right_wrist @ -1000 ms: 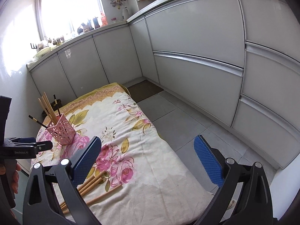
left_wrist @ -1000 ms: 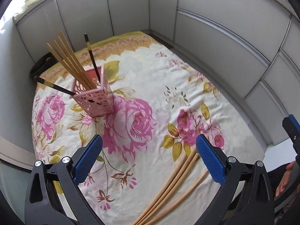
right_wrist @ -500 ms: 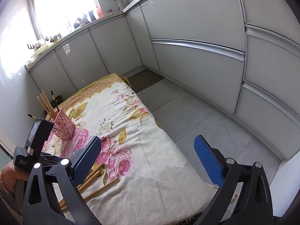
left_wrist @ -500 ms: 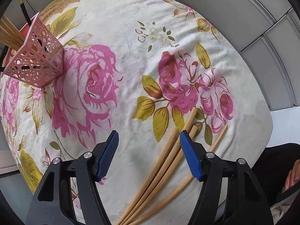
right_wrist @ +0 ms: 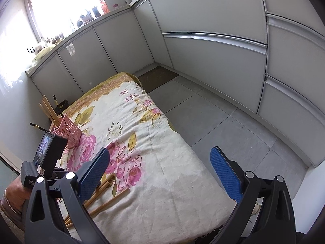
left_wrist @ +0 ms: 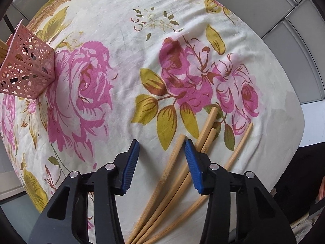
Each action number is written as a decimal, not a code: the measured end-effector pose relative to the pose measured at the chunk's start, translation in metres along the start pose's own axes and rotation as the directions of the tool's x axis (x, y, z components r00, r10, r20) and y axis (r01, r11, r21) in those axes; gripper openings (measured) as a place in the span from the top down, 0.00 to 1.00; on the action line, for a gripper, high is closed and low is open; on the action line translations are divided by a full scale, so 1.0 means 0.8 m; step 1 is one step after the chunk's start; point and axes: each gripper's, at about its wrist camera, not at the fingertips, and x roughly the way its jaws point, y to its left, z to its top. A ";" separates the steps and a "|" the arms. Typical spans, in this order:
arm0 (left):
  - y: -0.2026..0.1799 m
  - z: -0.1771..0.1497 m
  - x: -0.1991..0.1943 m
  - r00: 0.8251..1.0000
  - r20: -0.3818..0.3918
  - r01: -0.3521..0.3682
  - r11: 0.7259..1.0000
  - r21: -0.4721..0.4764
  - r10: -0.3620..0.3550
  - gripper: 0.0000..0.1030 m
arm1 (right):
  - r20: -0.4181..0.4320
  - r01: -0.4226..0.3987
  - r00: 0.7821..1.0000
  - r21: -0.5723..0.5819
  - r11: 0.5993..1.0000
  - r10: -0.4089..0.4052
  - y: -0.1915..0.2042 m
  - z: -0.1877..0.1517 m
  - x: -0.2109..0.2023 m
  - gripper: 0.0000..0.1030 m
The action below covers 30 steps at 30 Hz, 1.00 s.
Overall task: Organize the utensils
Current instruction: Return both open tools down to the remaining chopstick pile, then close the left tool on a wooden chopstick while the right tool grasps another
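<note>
Several bamboo chopsticks (left_wrist: 207, 134) lie fanned on the floral cloth (left_wrist: 121, 30) near its front right corner. My left gripper (left_wrist: 161, 144) points straight down at them, its jaws closing. The tip of the leftmost chopstick (left_wrist: 168, 177) sits between the pads, close to the right pad and well clear of the left one. A pink perforated holder (left_wrist: 26, 71) with chopsticks in it stands at the far left. In the right wrist view my right gripper (right_wrist: 160, 150) hangs open with nothing in it above the cloth's front edge, with the loose chopsticks (right_wrist: 107, 201) and the holder (right_wrist: 68, 131) to its left.
The cloth-covered table (right_wrist: 162, 183) ends at grey floor tiles (right_wrist: 223, 122) on its right. White cabinets (right_wrist: 213, 61) line the back and right walls. The left tool's screen housing (right_wrist: 48, 152) and a hand (right_wrist: 14, 191) sit at the lower left.
My left gripper has sunk toward the loose chopsticks and tipped downward, and its jaws have narrowed around one chopstick tip. The holder slid to the view's left edge. The right gripper has dipped slightly.
</note>
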 end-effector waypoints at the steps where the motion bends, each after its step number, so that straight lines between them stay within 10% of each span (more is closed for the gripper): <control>1: -0.001 -0.001 0.000 1.000 -0.003 -0.002 1.000 0.008 0.002 0.56 | -0.002 0.000 1.000 -0.001 1.000 0.000 0.001 0.000 0.001 0.07; 7: -0.010 -0.031 0.000 1.000 0.000 0.015 0.998 0.061 -0.015 0.61 | -0.043 0.000 0.999 -0.022 1.000 -0.001 0.013 -0.005 0.012 0.07; 11: -0.003 -0.046 0.000 0.999 0.038 0.021 0.998 0.058 -0.023 0.91 | -0.107 0.020 0.994 -0.039 0.999 -0.024 0.028 -0.010 0.024 0.07; 14: 0.007 -0.053 -0.001 0.997 0.070 0.013 0.998 0.055 -0.017 0.93 | -0.215 0.028 0.976 -0.026 0.999 -0.033 0.046 -0.016 0.042 0.07; 20: 0.043 -0.066 -0.020 0.988 0.147 0.044 0.999 0.004 -0.045 0.94 | -0.480 0.059 0.877 0.110 0.992 0.001 0.071 -0.036 0.096 0.30; 24: 0.072 -0.076 -0.048 0.973 0.218 0.082 0.996 -0.025 -0.075 0.94 | -0.617 0.104 0.785 0.219 0.970 0.055 0.076 -0.052 0.135 0.73; 30: 0.090 -0.080 -0.077 0.956 0.280 0.109 0.993 -0.050 -0.091 0.94 | -0.685 0.230 0.728 0.195 0.953 -0.036 0.088 -0.064 0.166 0.88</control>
